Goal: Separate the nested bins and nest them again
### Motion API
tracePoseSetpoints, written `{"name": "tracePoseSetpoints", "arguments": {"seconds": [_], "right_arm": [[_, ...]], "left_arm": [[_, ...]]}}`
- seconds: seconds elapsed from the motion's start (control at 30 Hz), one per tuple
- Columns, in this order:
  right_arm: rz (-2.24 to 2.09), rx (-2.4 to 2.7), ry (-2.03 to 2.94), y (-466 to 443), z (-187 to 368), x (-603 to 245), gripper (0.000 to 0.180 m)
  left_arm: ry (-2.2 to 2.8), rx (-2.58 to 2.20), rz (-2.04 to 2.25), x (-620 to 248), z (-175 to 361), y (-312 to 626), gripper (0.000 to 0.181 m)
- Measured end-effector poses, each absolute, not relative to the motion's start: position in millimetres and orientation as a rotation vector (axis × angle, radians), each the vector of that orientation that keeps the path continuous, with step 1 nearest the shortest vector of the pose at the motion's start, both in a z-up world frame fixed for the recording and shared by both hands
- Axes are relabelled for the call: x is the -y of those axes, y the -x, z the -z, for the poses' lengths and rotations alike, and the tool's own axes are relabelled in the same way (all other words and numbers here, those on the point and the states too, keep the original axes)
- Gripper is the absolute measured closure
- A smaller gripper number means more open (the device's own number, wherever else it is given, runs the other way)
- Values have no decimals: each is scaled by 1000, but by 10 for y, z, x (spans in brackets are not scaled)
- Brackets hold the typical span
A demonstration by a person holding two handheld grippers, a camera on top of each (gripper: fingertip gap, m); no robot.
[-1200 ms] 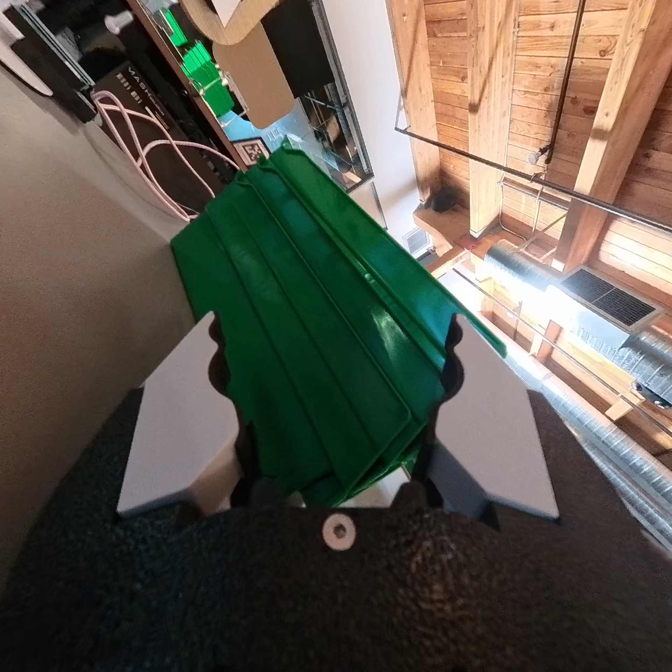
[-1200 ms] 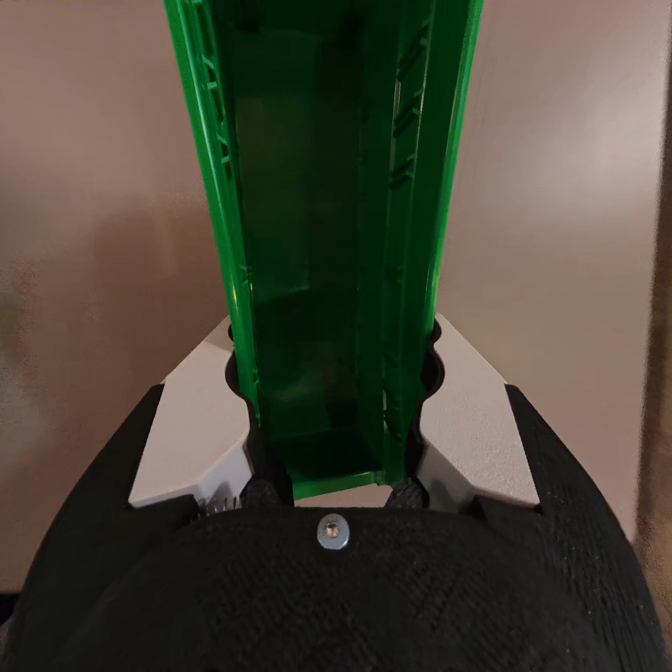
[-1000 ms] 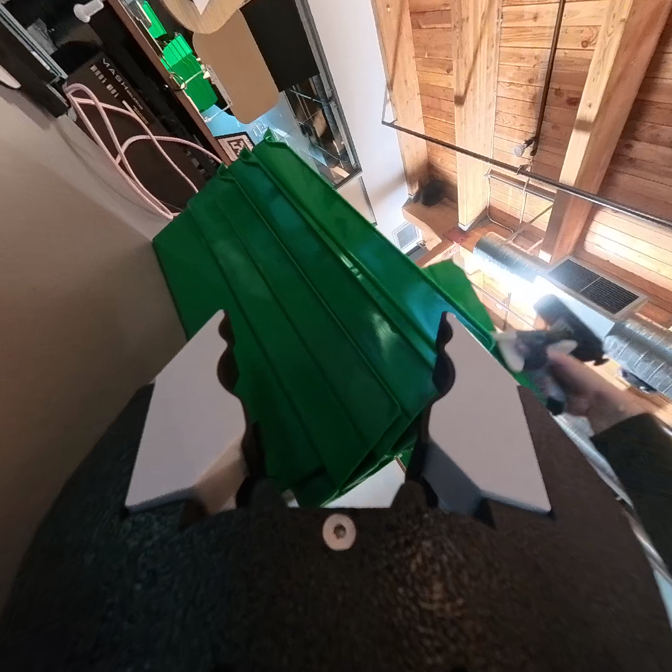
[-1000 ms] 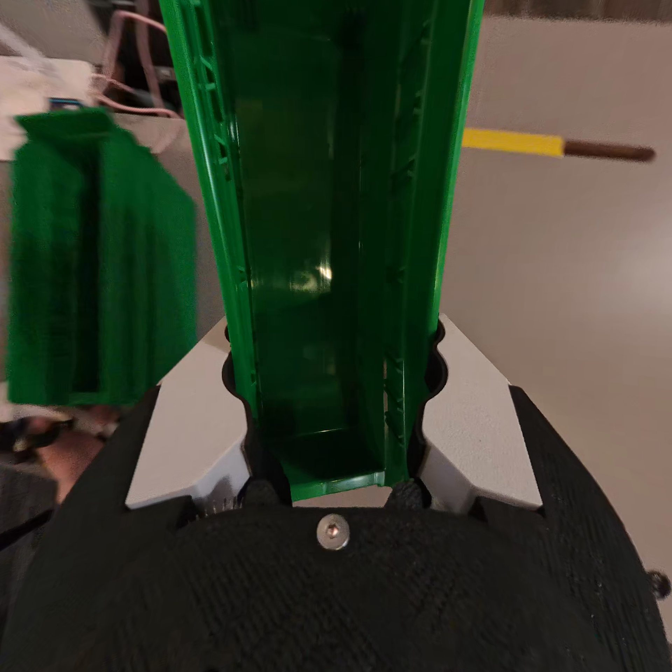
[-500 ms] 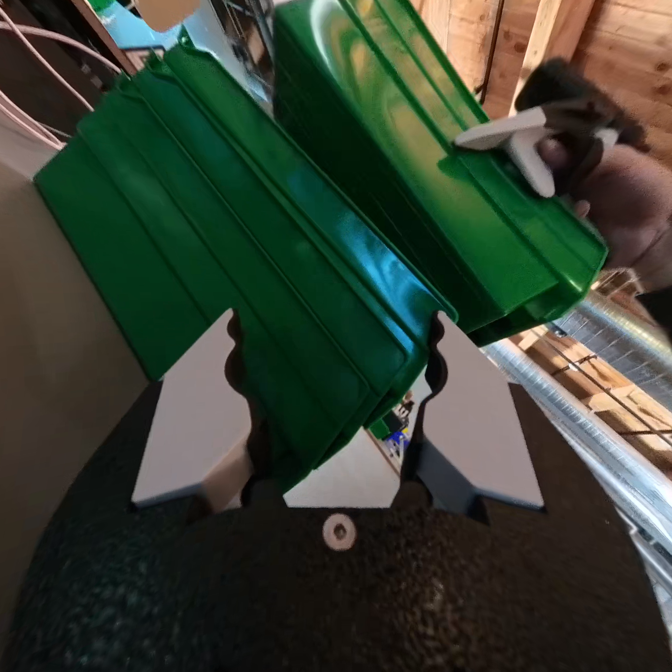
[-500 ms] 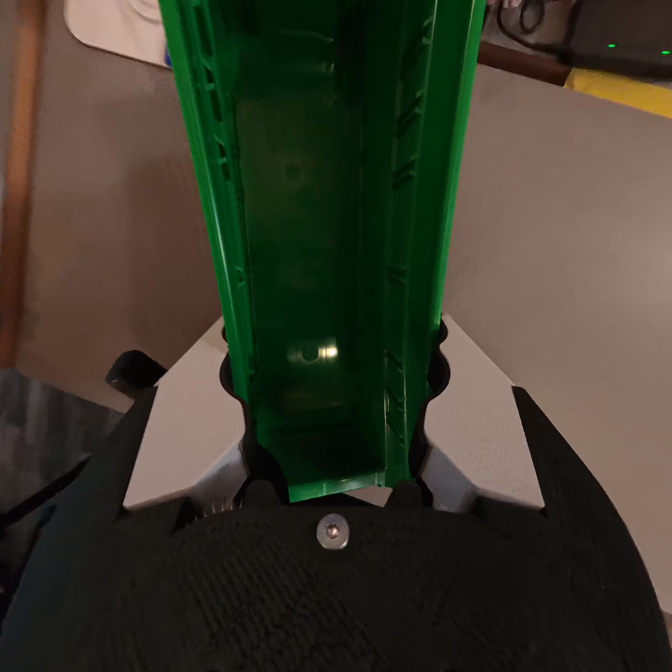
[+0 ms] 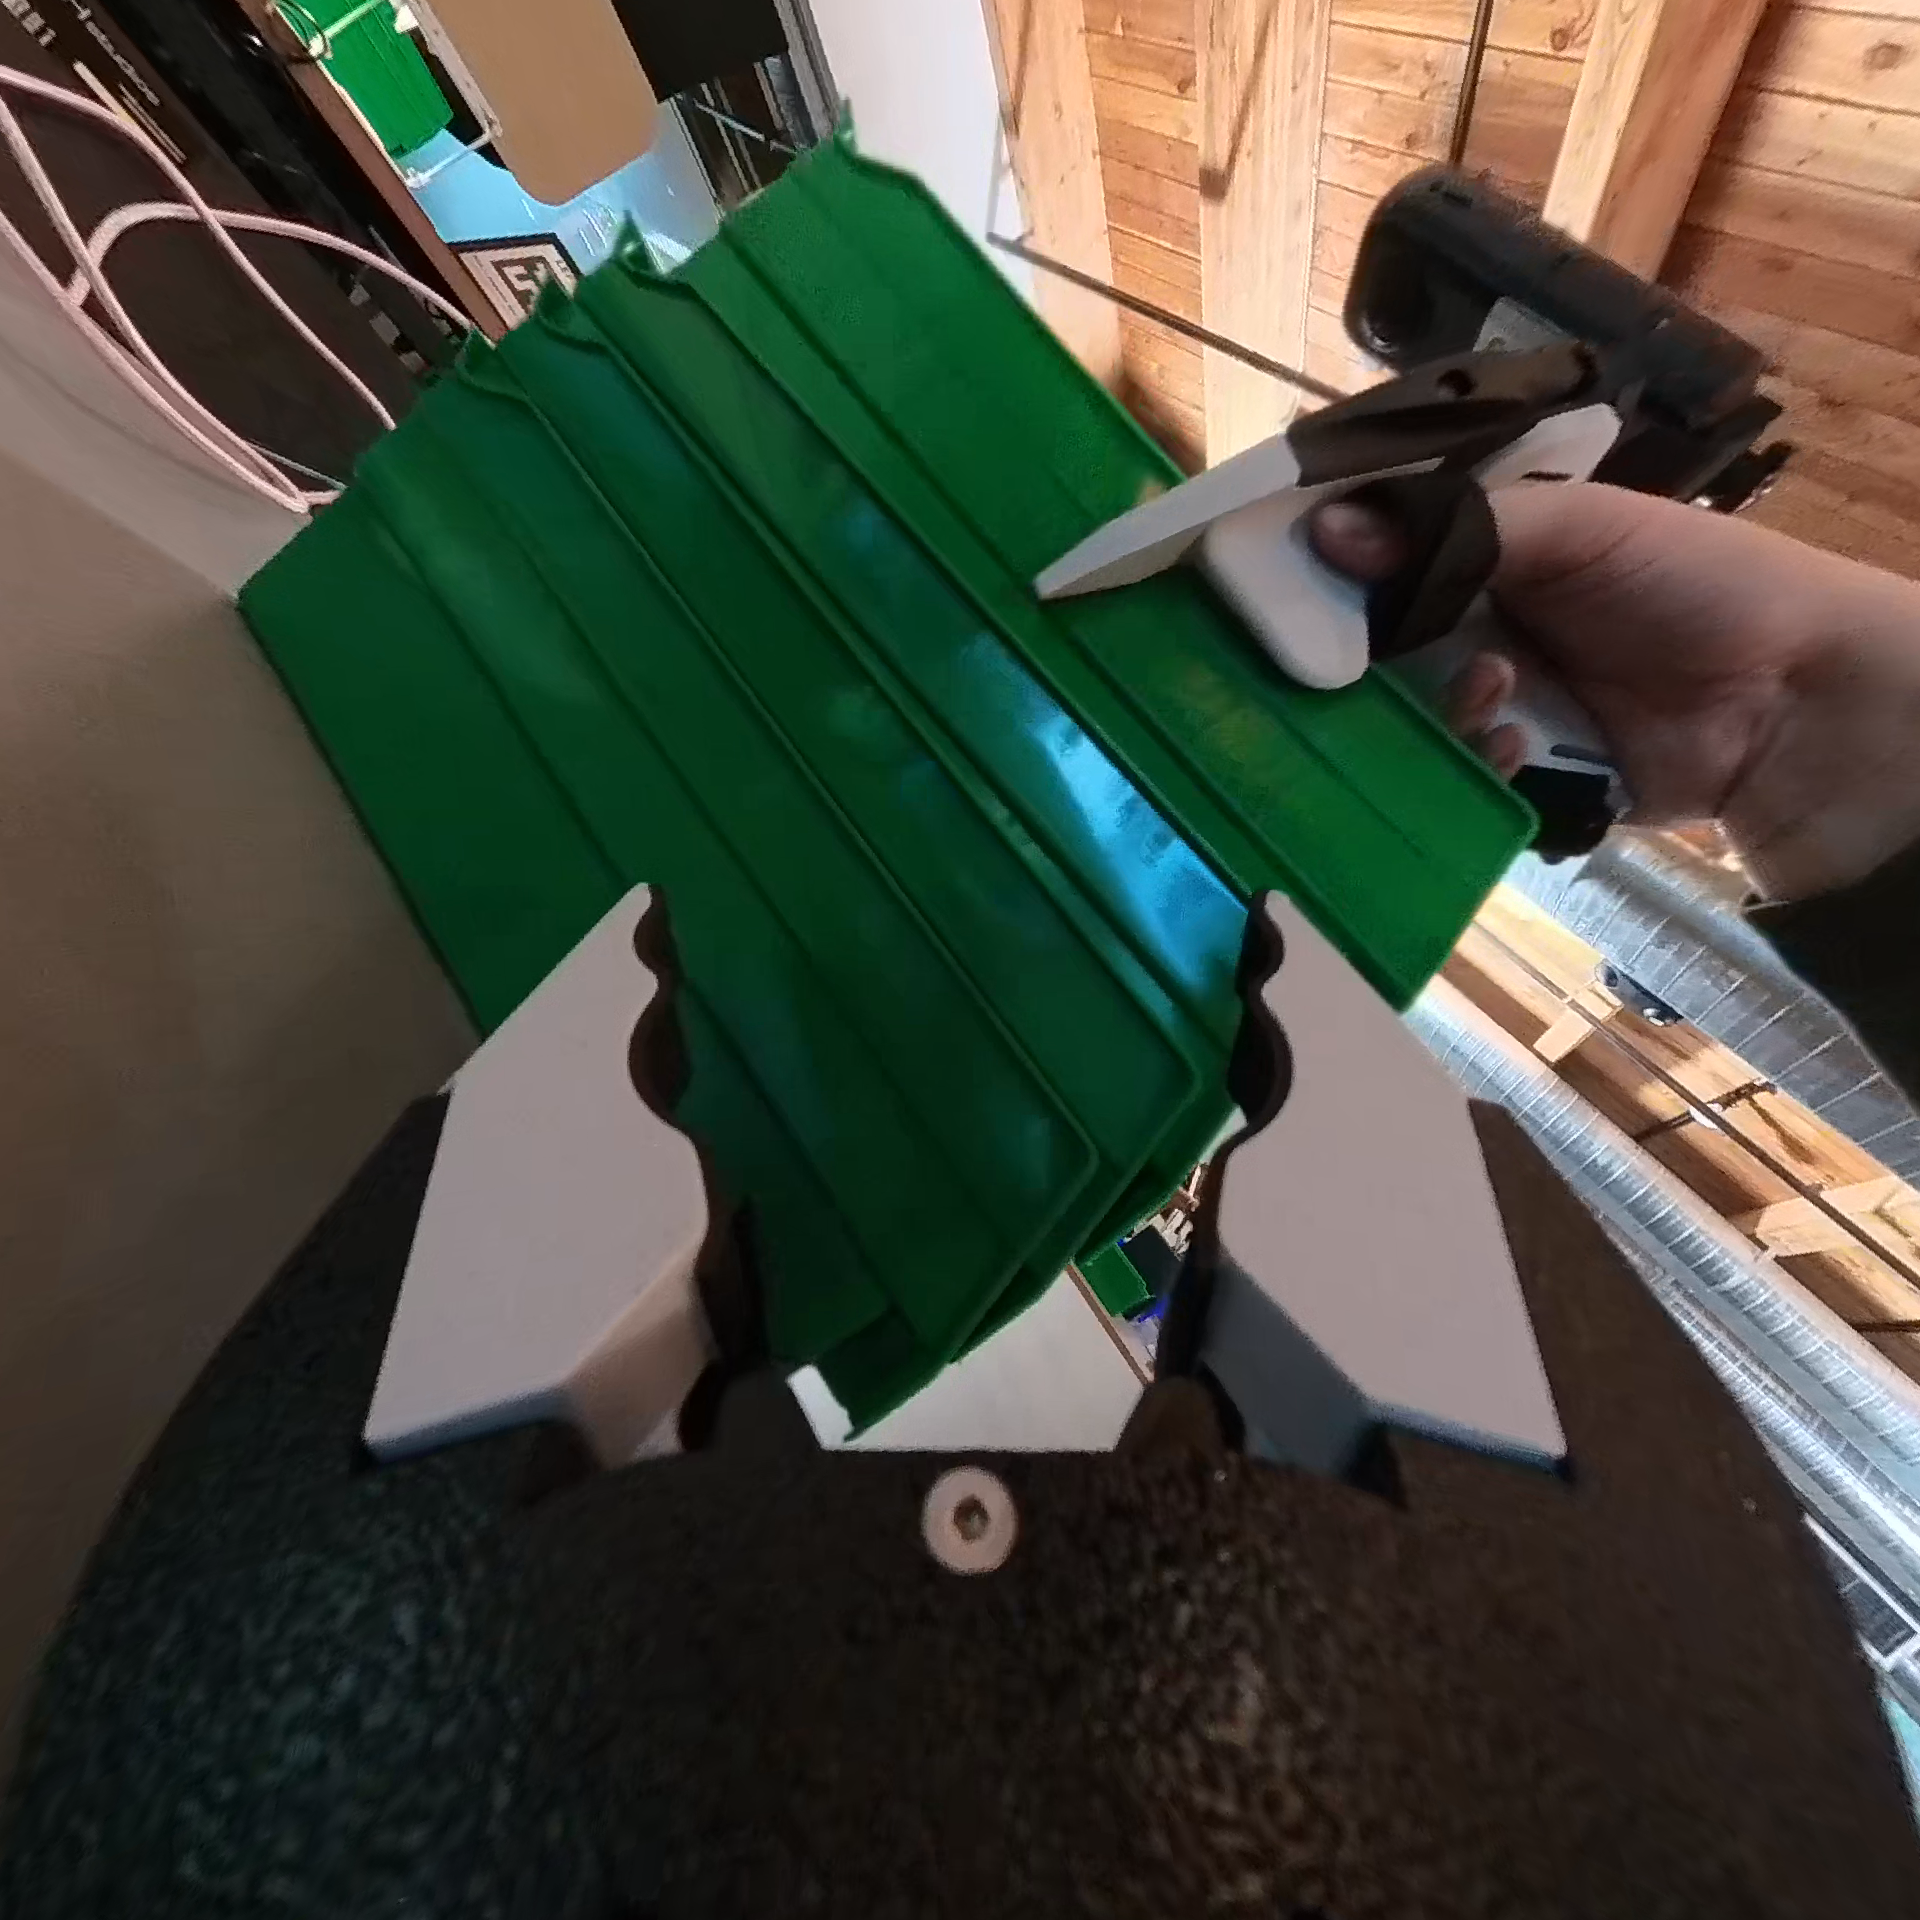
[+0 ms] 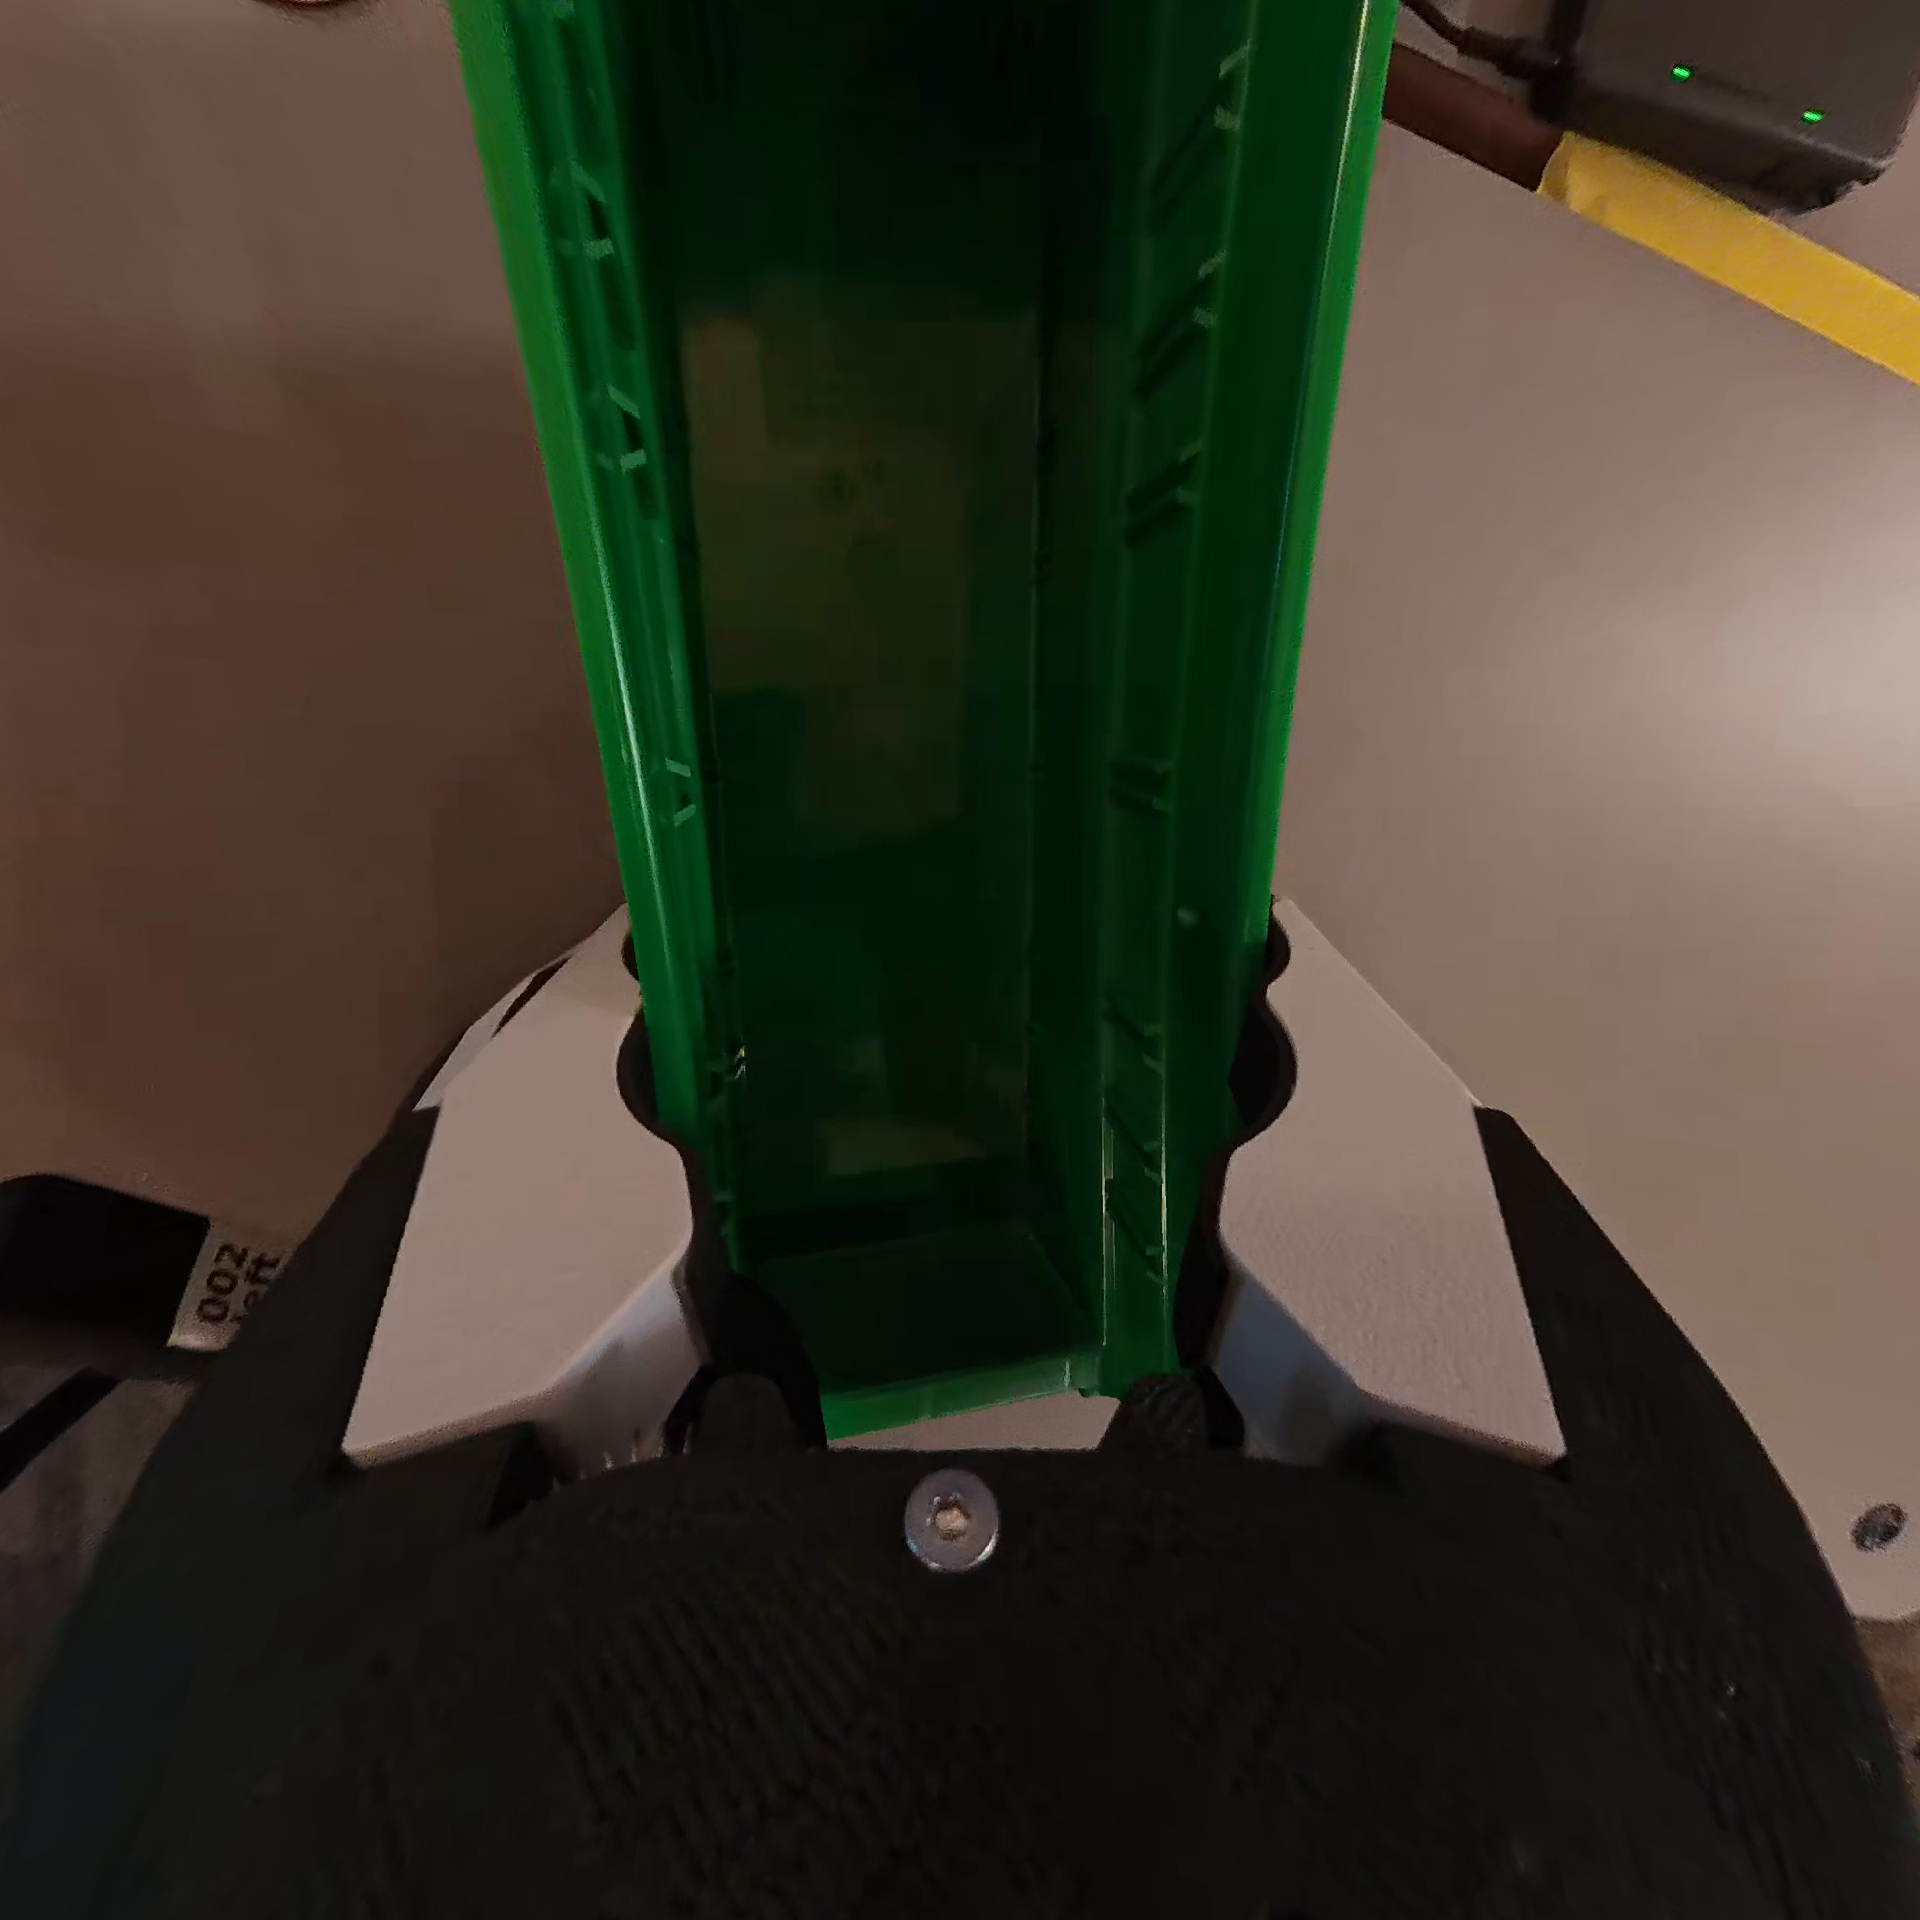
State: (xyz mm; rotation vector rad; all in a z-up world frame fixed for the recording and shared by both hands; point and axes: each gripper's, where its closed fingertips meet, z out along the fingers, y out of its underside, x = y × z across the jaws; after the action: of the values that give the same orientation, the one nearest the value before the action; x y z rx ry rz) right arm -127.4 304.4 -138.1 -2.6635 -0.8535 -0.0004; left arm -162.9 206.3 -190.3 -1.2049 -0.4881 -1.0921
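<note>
My left gripper [image 7: 951, 914] is shut on a stack of nested green bins [image 7: 727, 831], held tilted up off the beige table [image 7: 125, 935]. The stack's stepped outer walls face the camera. In the same view a hand holds my right gripper [image 7: 1143, 540] at the upper right. It is shut on a single green bin [image 7: 1299, 748], which lies against the right side of the stack, offset toward the lower right. I cannot tell how deep it sits. In the right wrist view, my right gripper [image 8: 951, 925] clamps that bin [image 8: 883, 623], and I look along its inside.
Pink cables [image 7: 156, 260] and a dark shelf holding more green bins [image 7: 384, 73] lie beyond the stack. Wooden beams and a metal duct [image 7: 1662, 1195] are overhead. The right wrist view shows yellow tape [image 8: 1714, 260] and a grey box with green lights [image 8: 1714, 94].
My right gripper has brought its bin in from the right until it lies against the stack in my left gripper. The left stack has tilted slightly. Both grips are unchanged.
</note>
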Motion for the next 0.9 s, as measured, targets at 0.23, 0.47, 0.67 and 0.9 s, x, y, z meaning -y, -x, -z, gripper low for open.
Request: {"name": "tracePoseSetpoints", "arguments": {"seconds": [0.23,0.47,0.67,0.9], "right_arm": [[62,864,2656,1317,1501,-3054,65],[16,863,2564,1417,1494,-3067,47],[-195,1200,2232,1695,976,-2929,46],[-191,1429,1832,1333,437,-2694,66]], "left_arm": [[1199,509,1096,-2068,1916,1666,75],[1201,507,1097,-2068,1919,1660,75],[1198,515,1105,-2070,1923,1676,75],[1189,534,1114,-2077,1932,1709,75]]}}
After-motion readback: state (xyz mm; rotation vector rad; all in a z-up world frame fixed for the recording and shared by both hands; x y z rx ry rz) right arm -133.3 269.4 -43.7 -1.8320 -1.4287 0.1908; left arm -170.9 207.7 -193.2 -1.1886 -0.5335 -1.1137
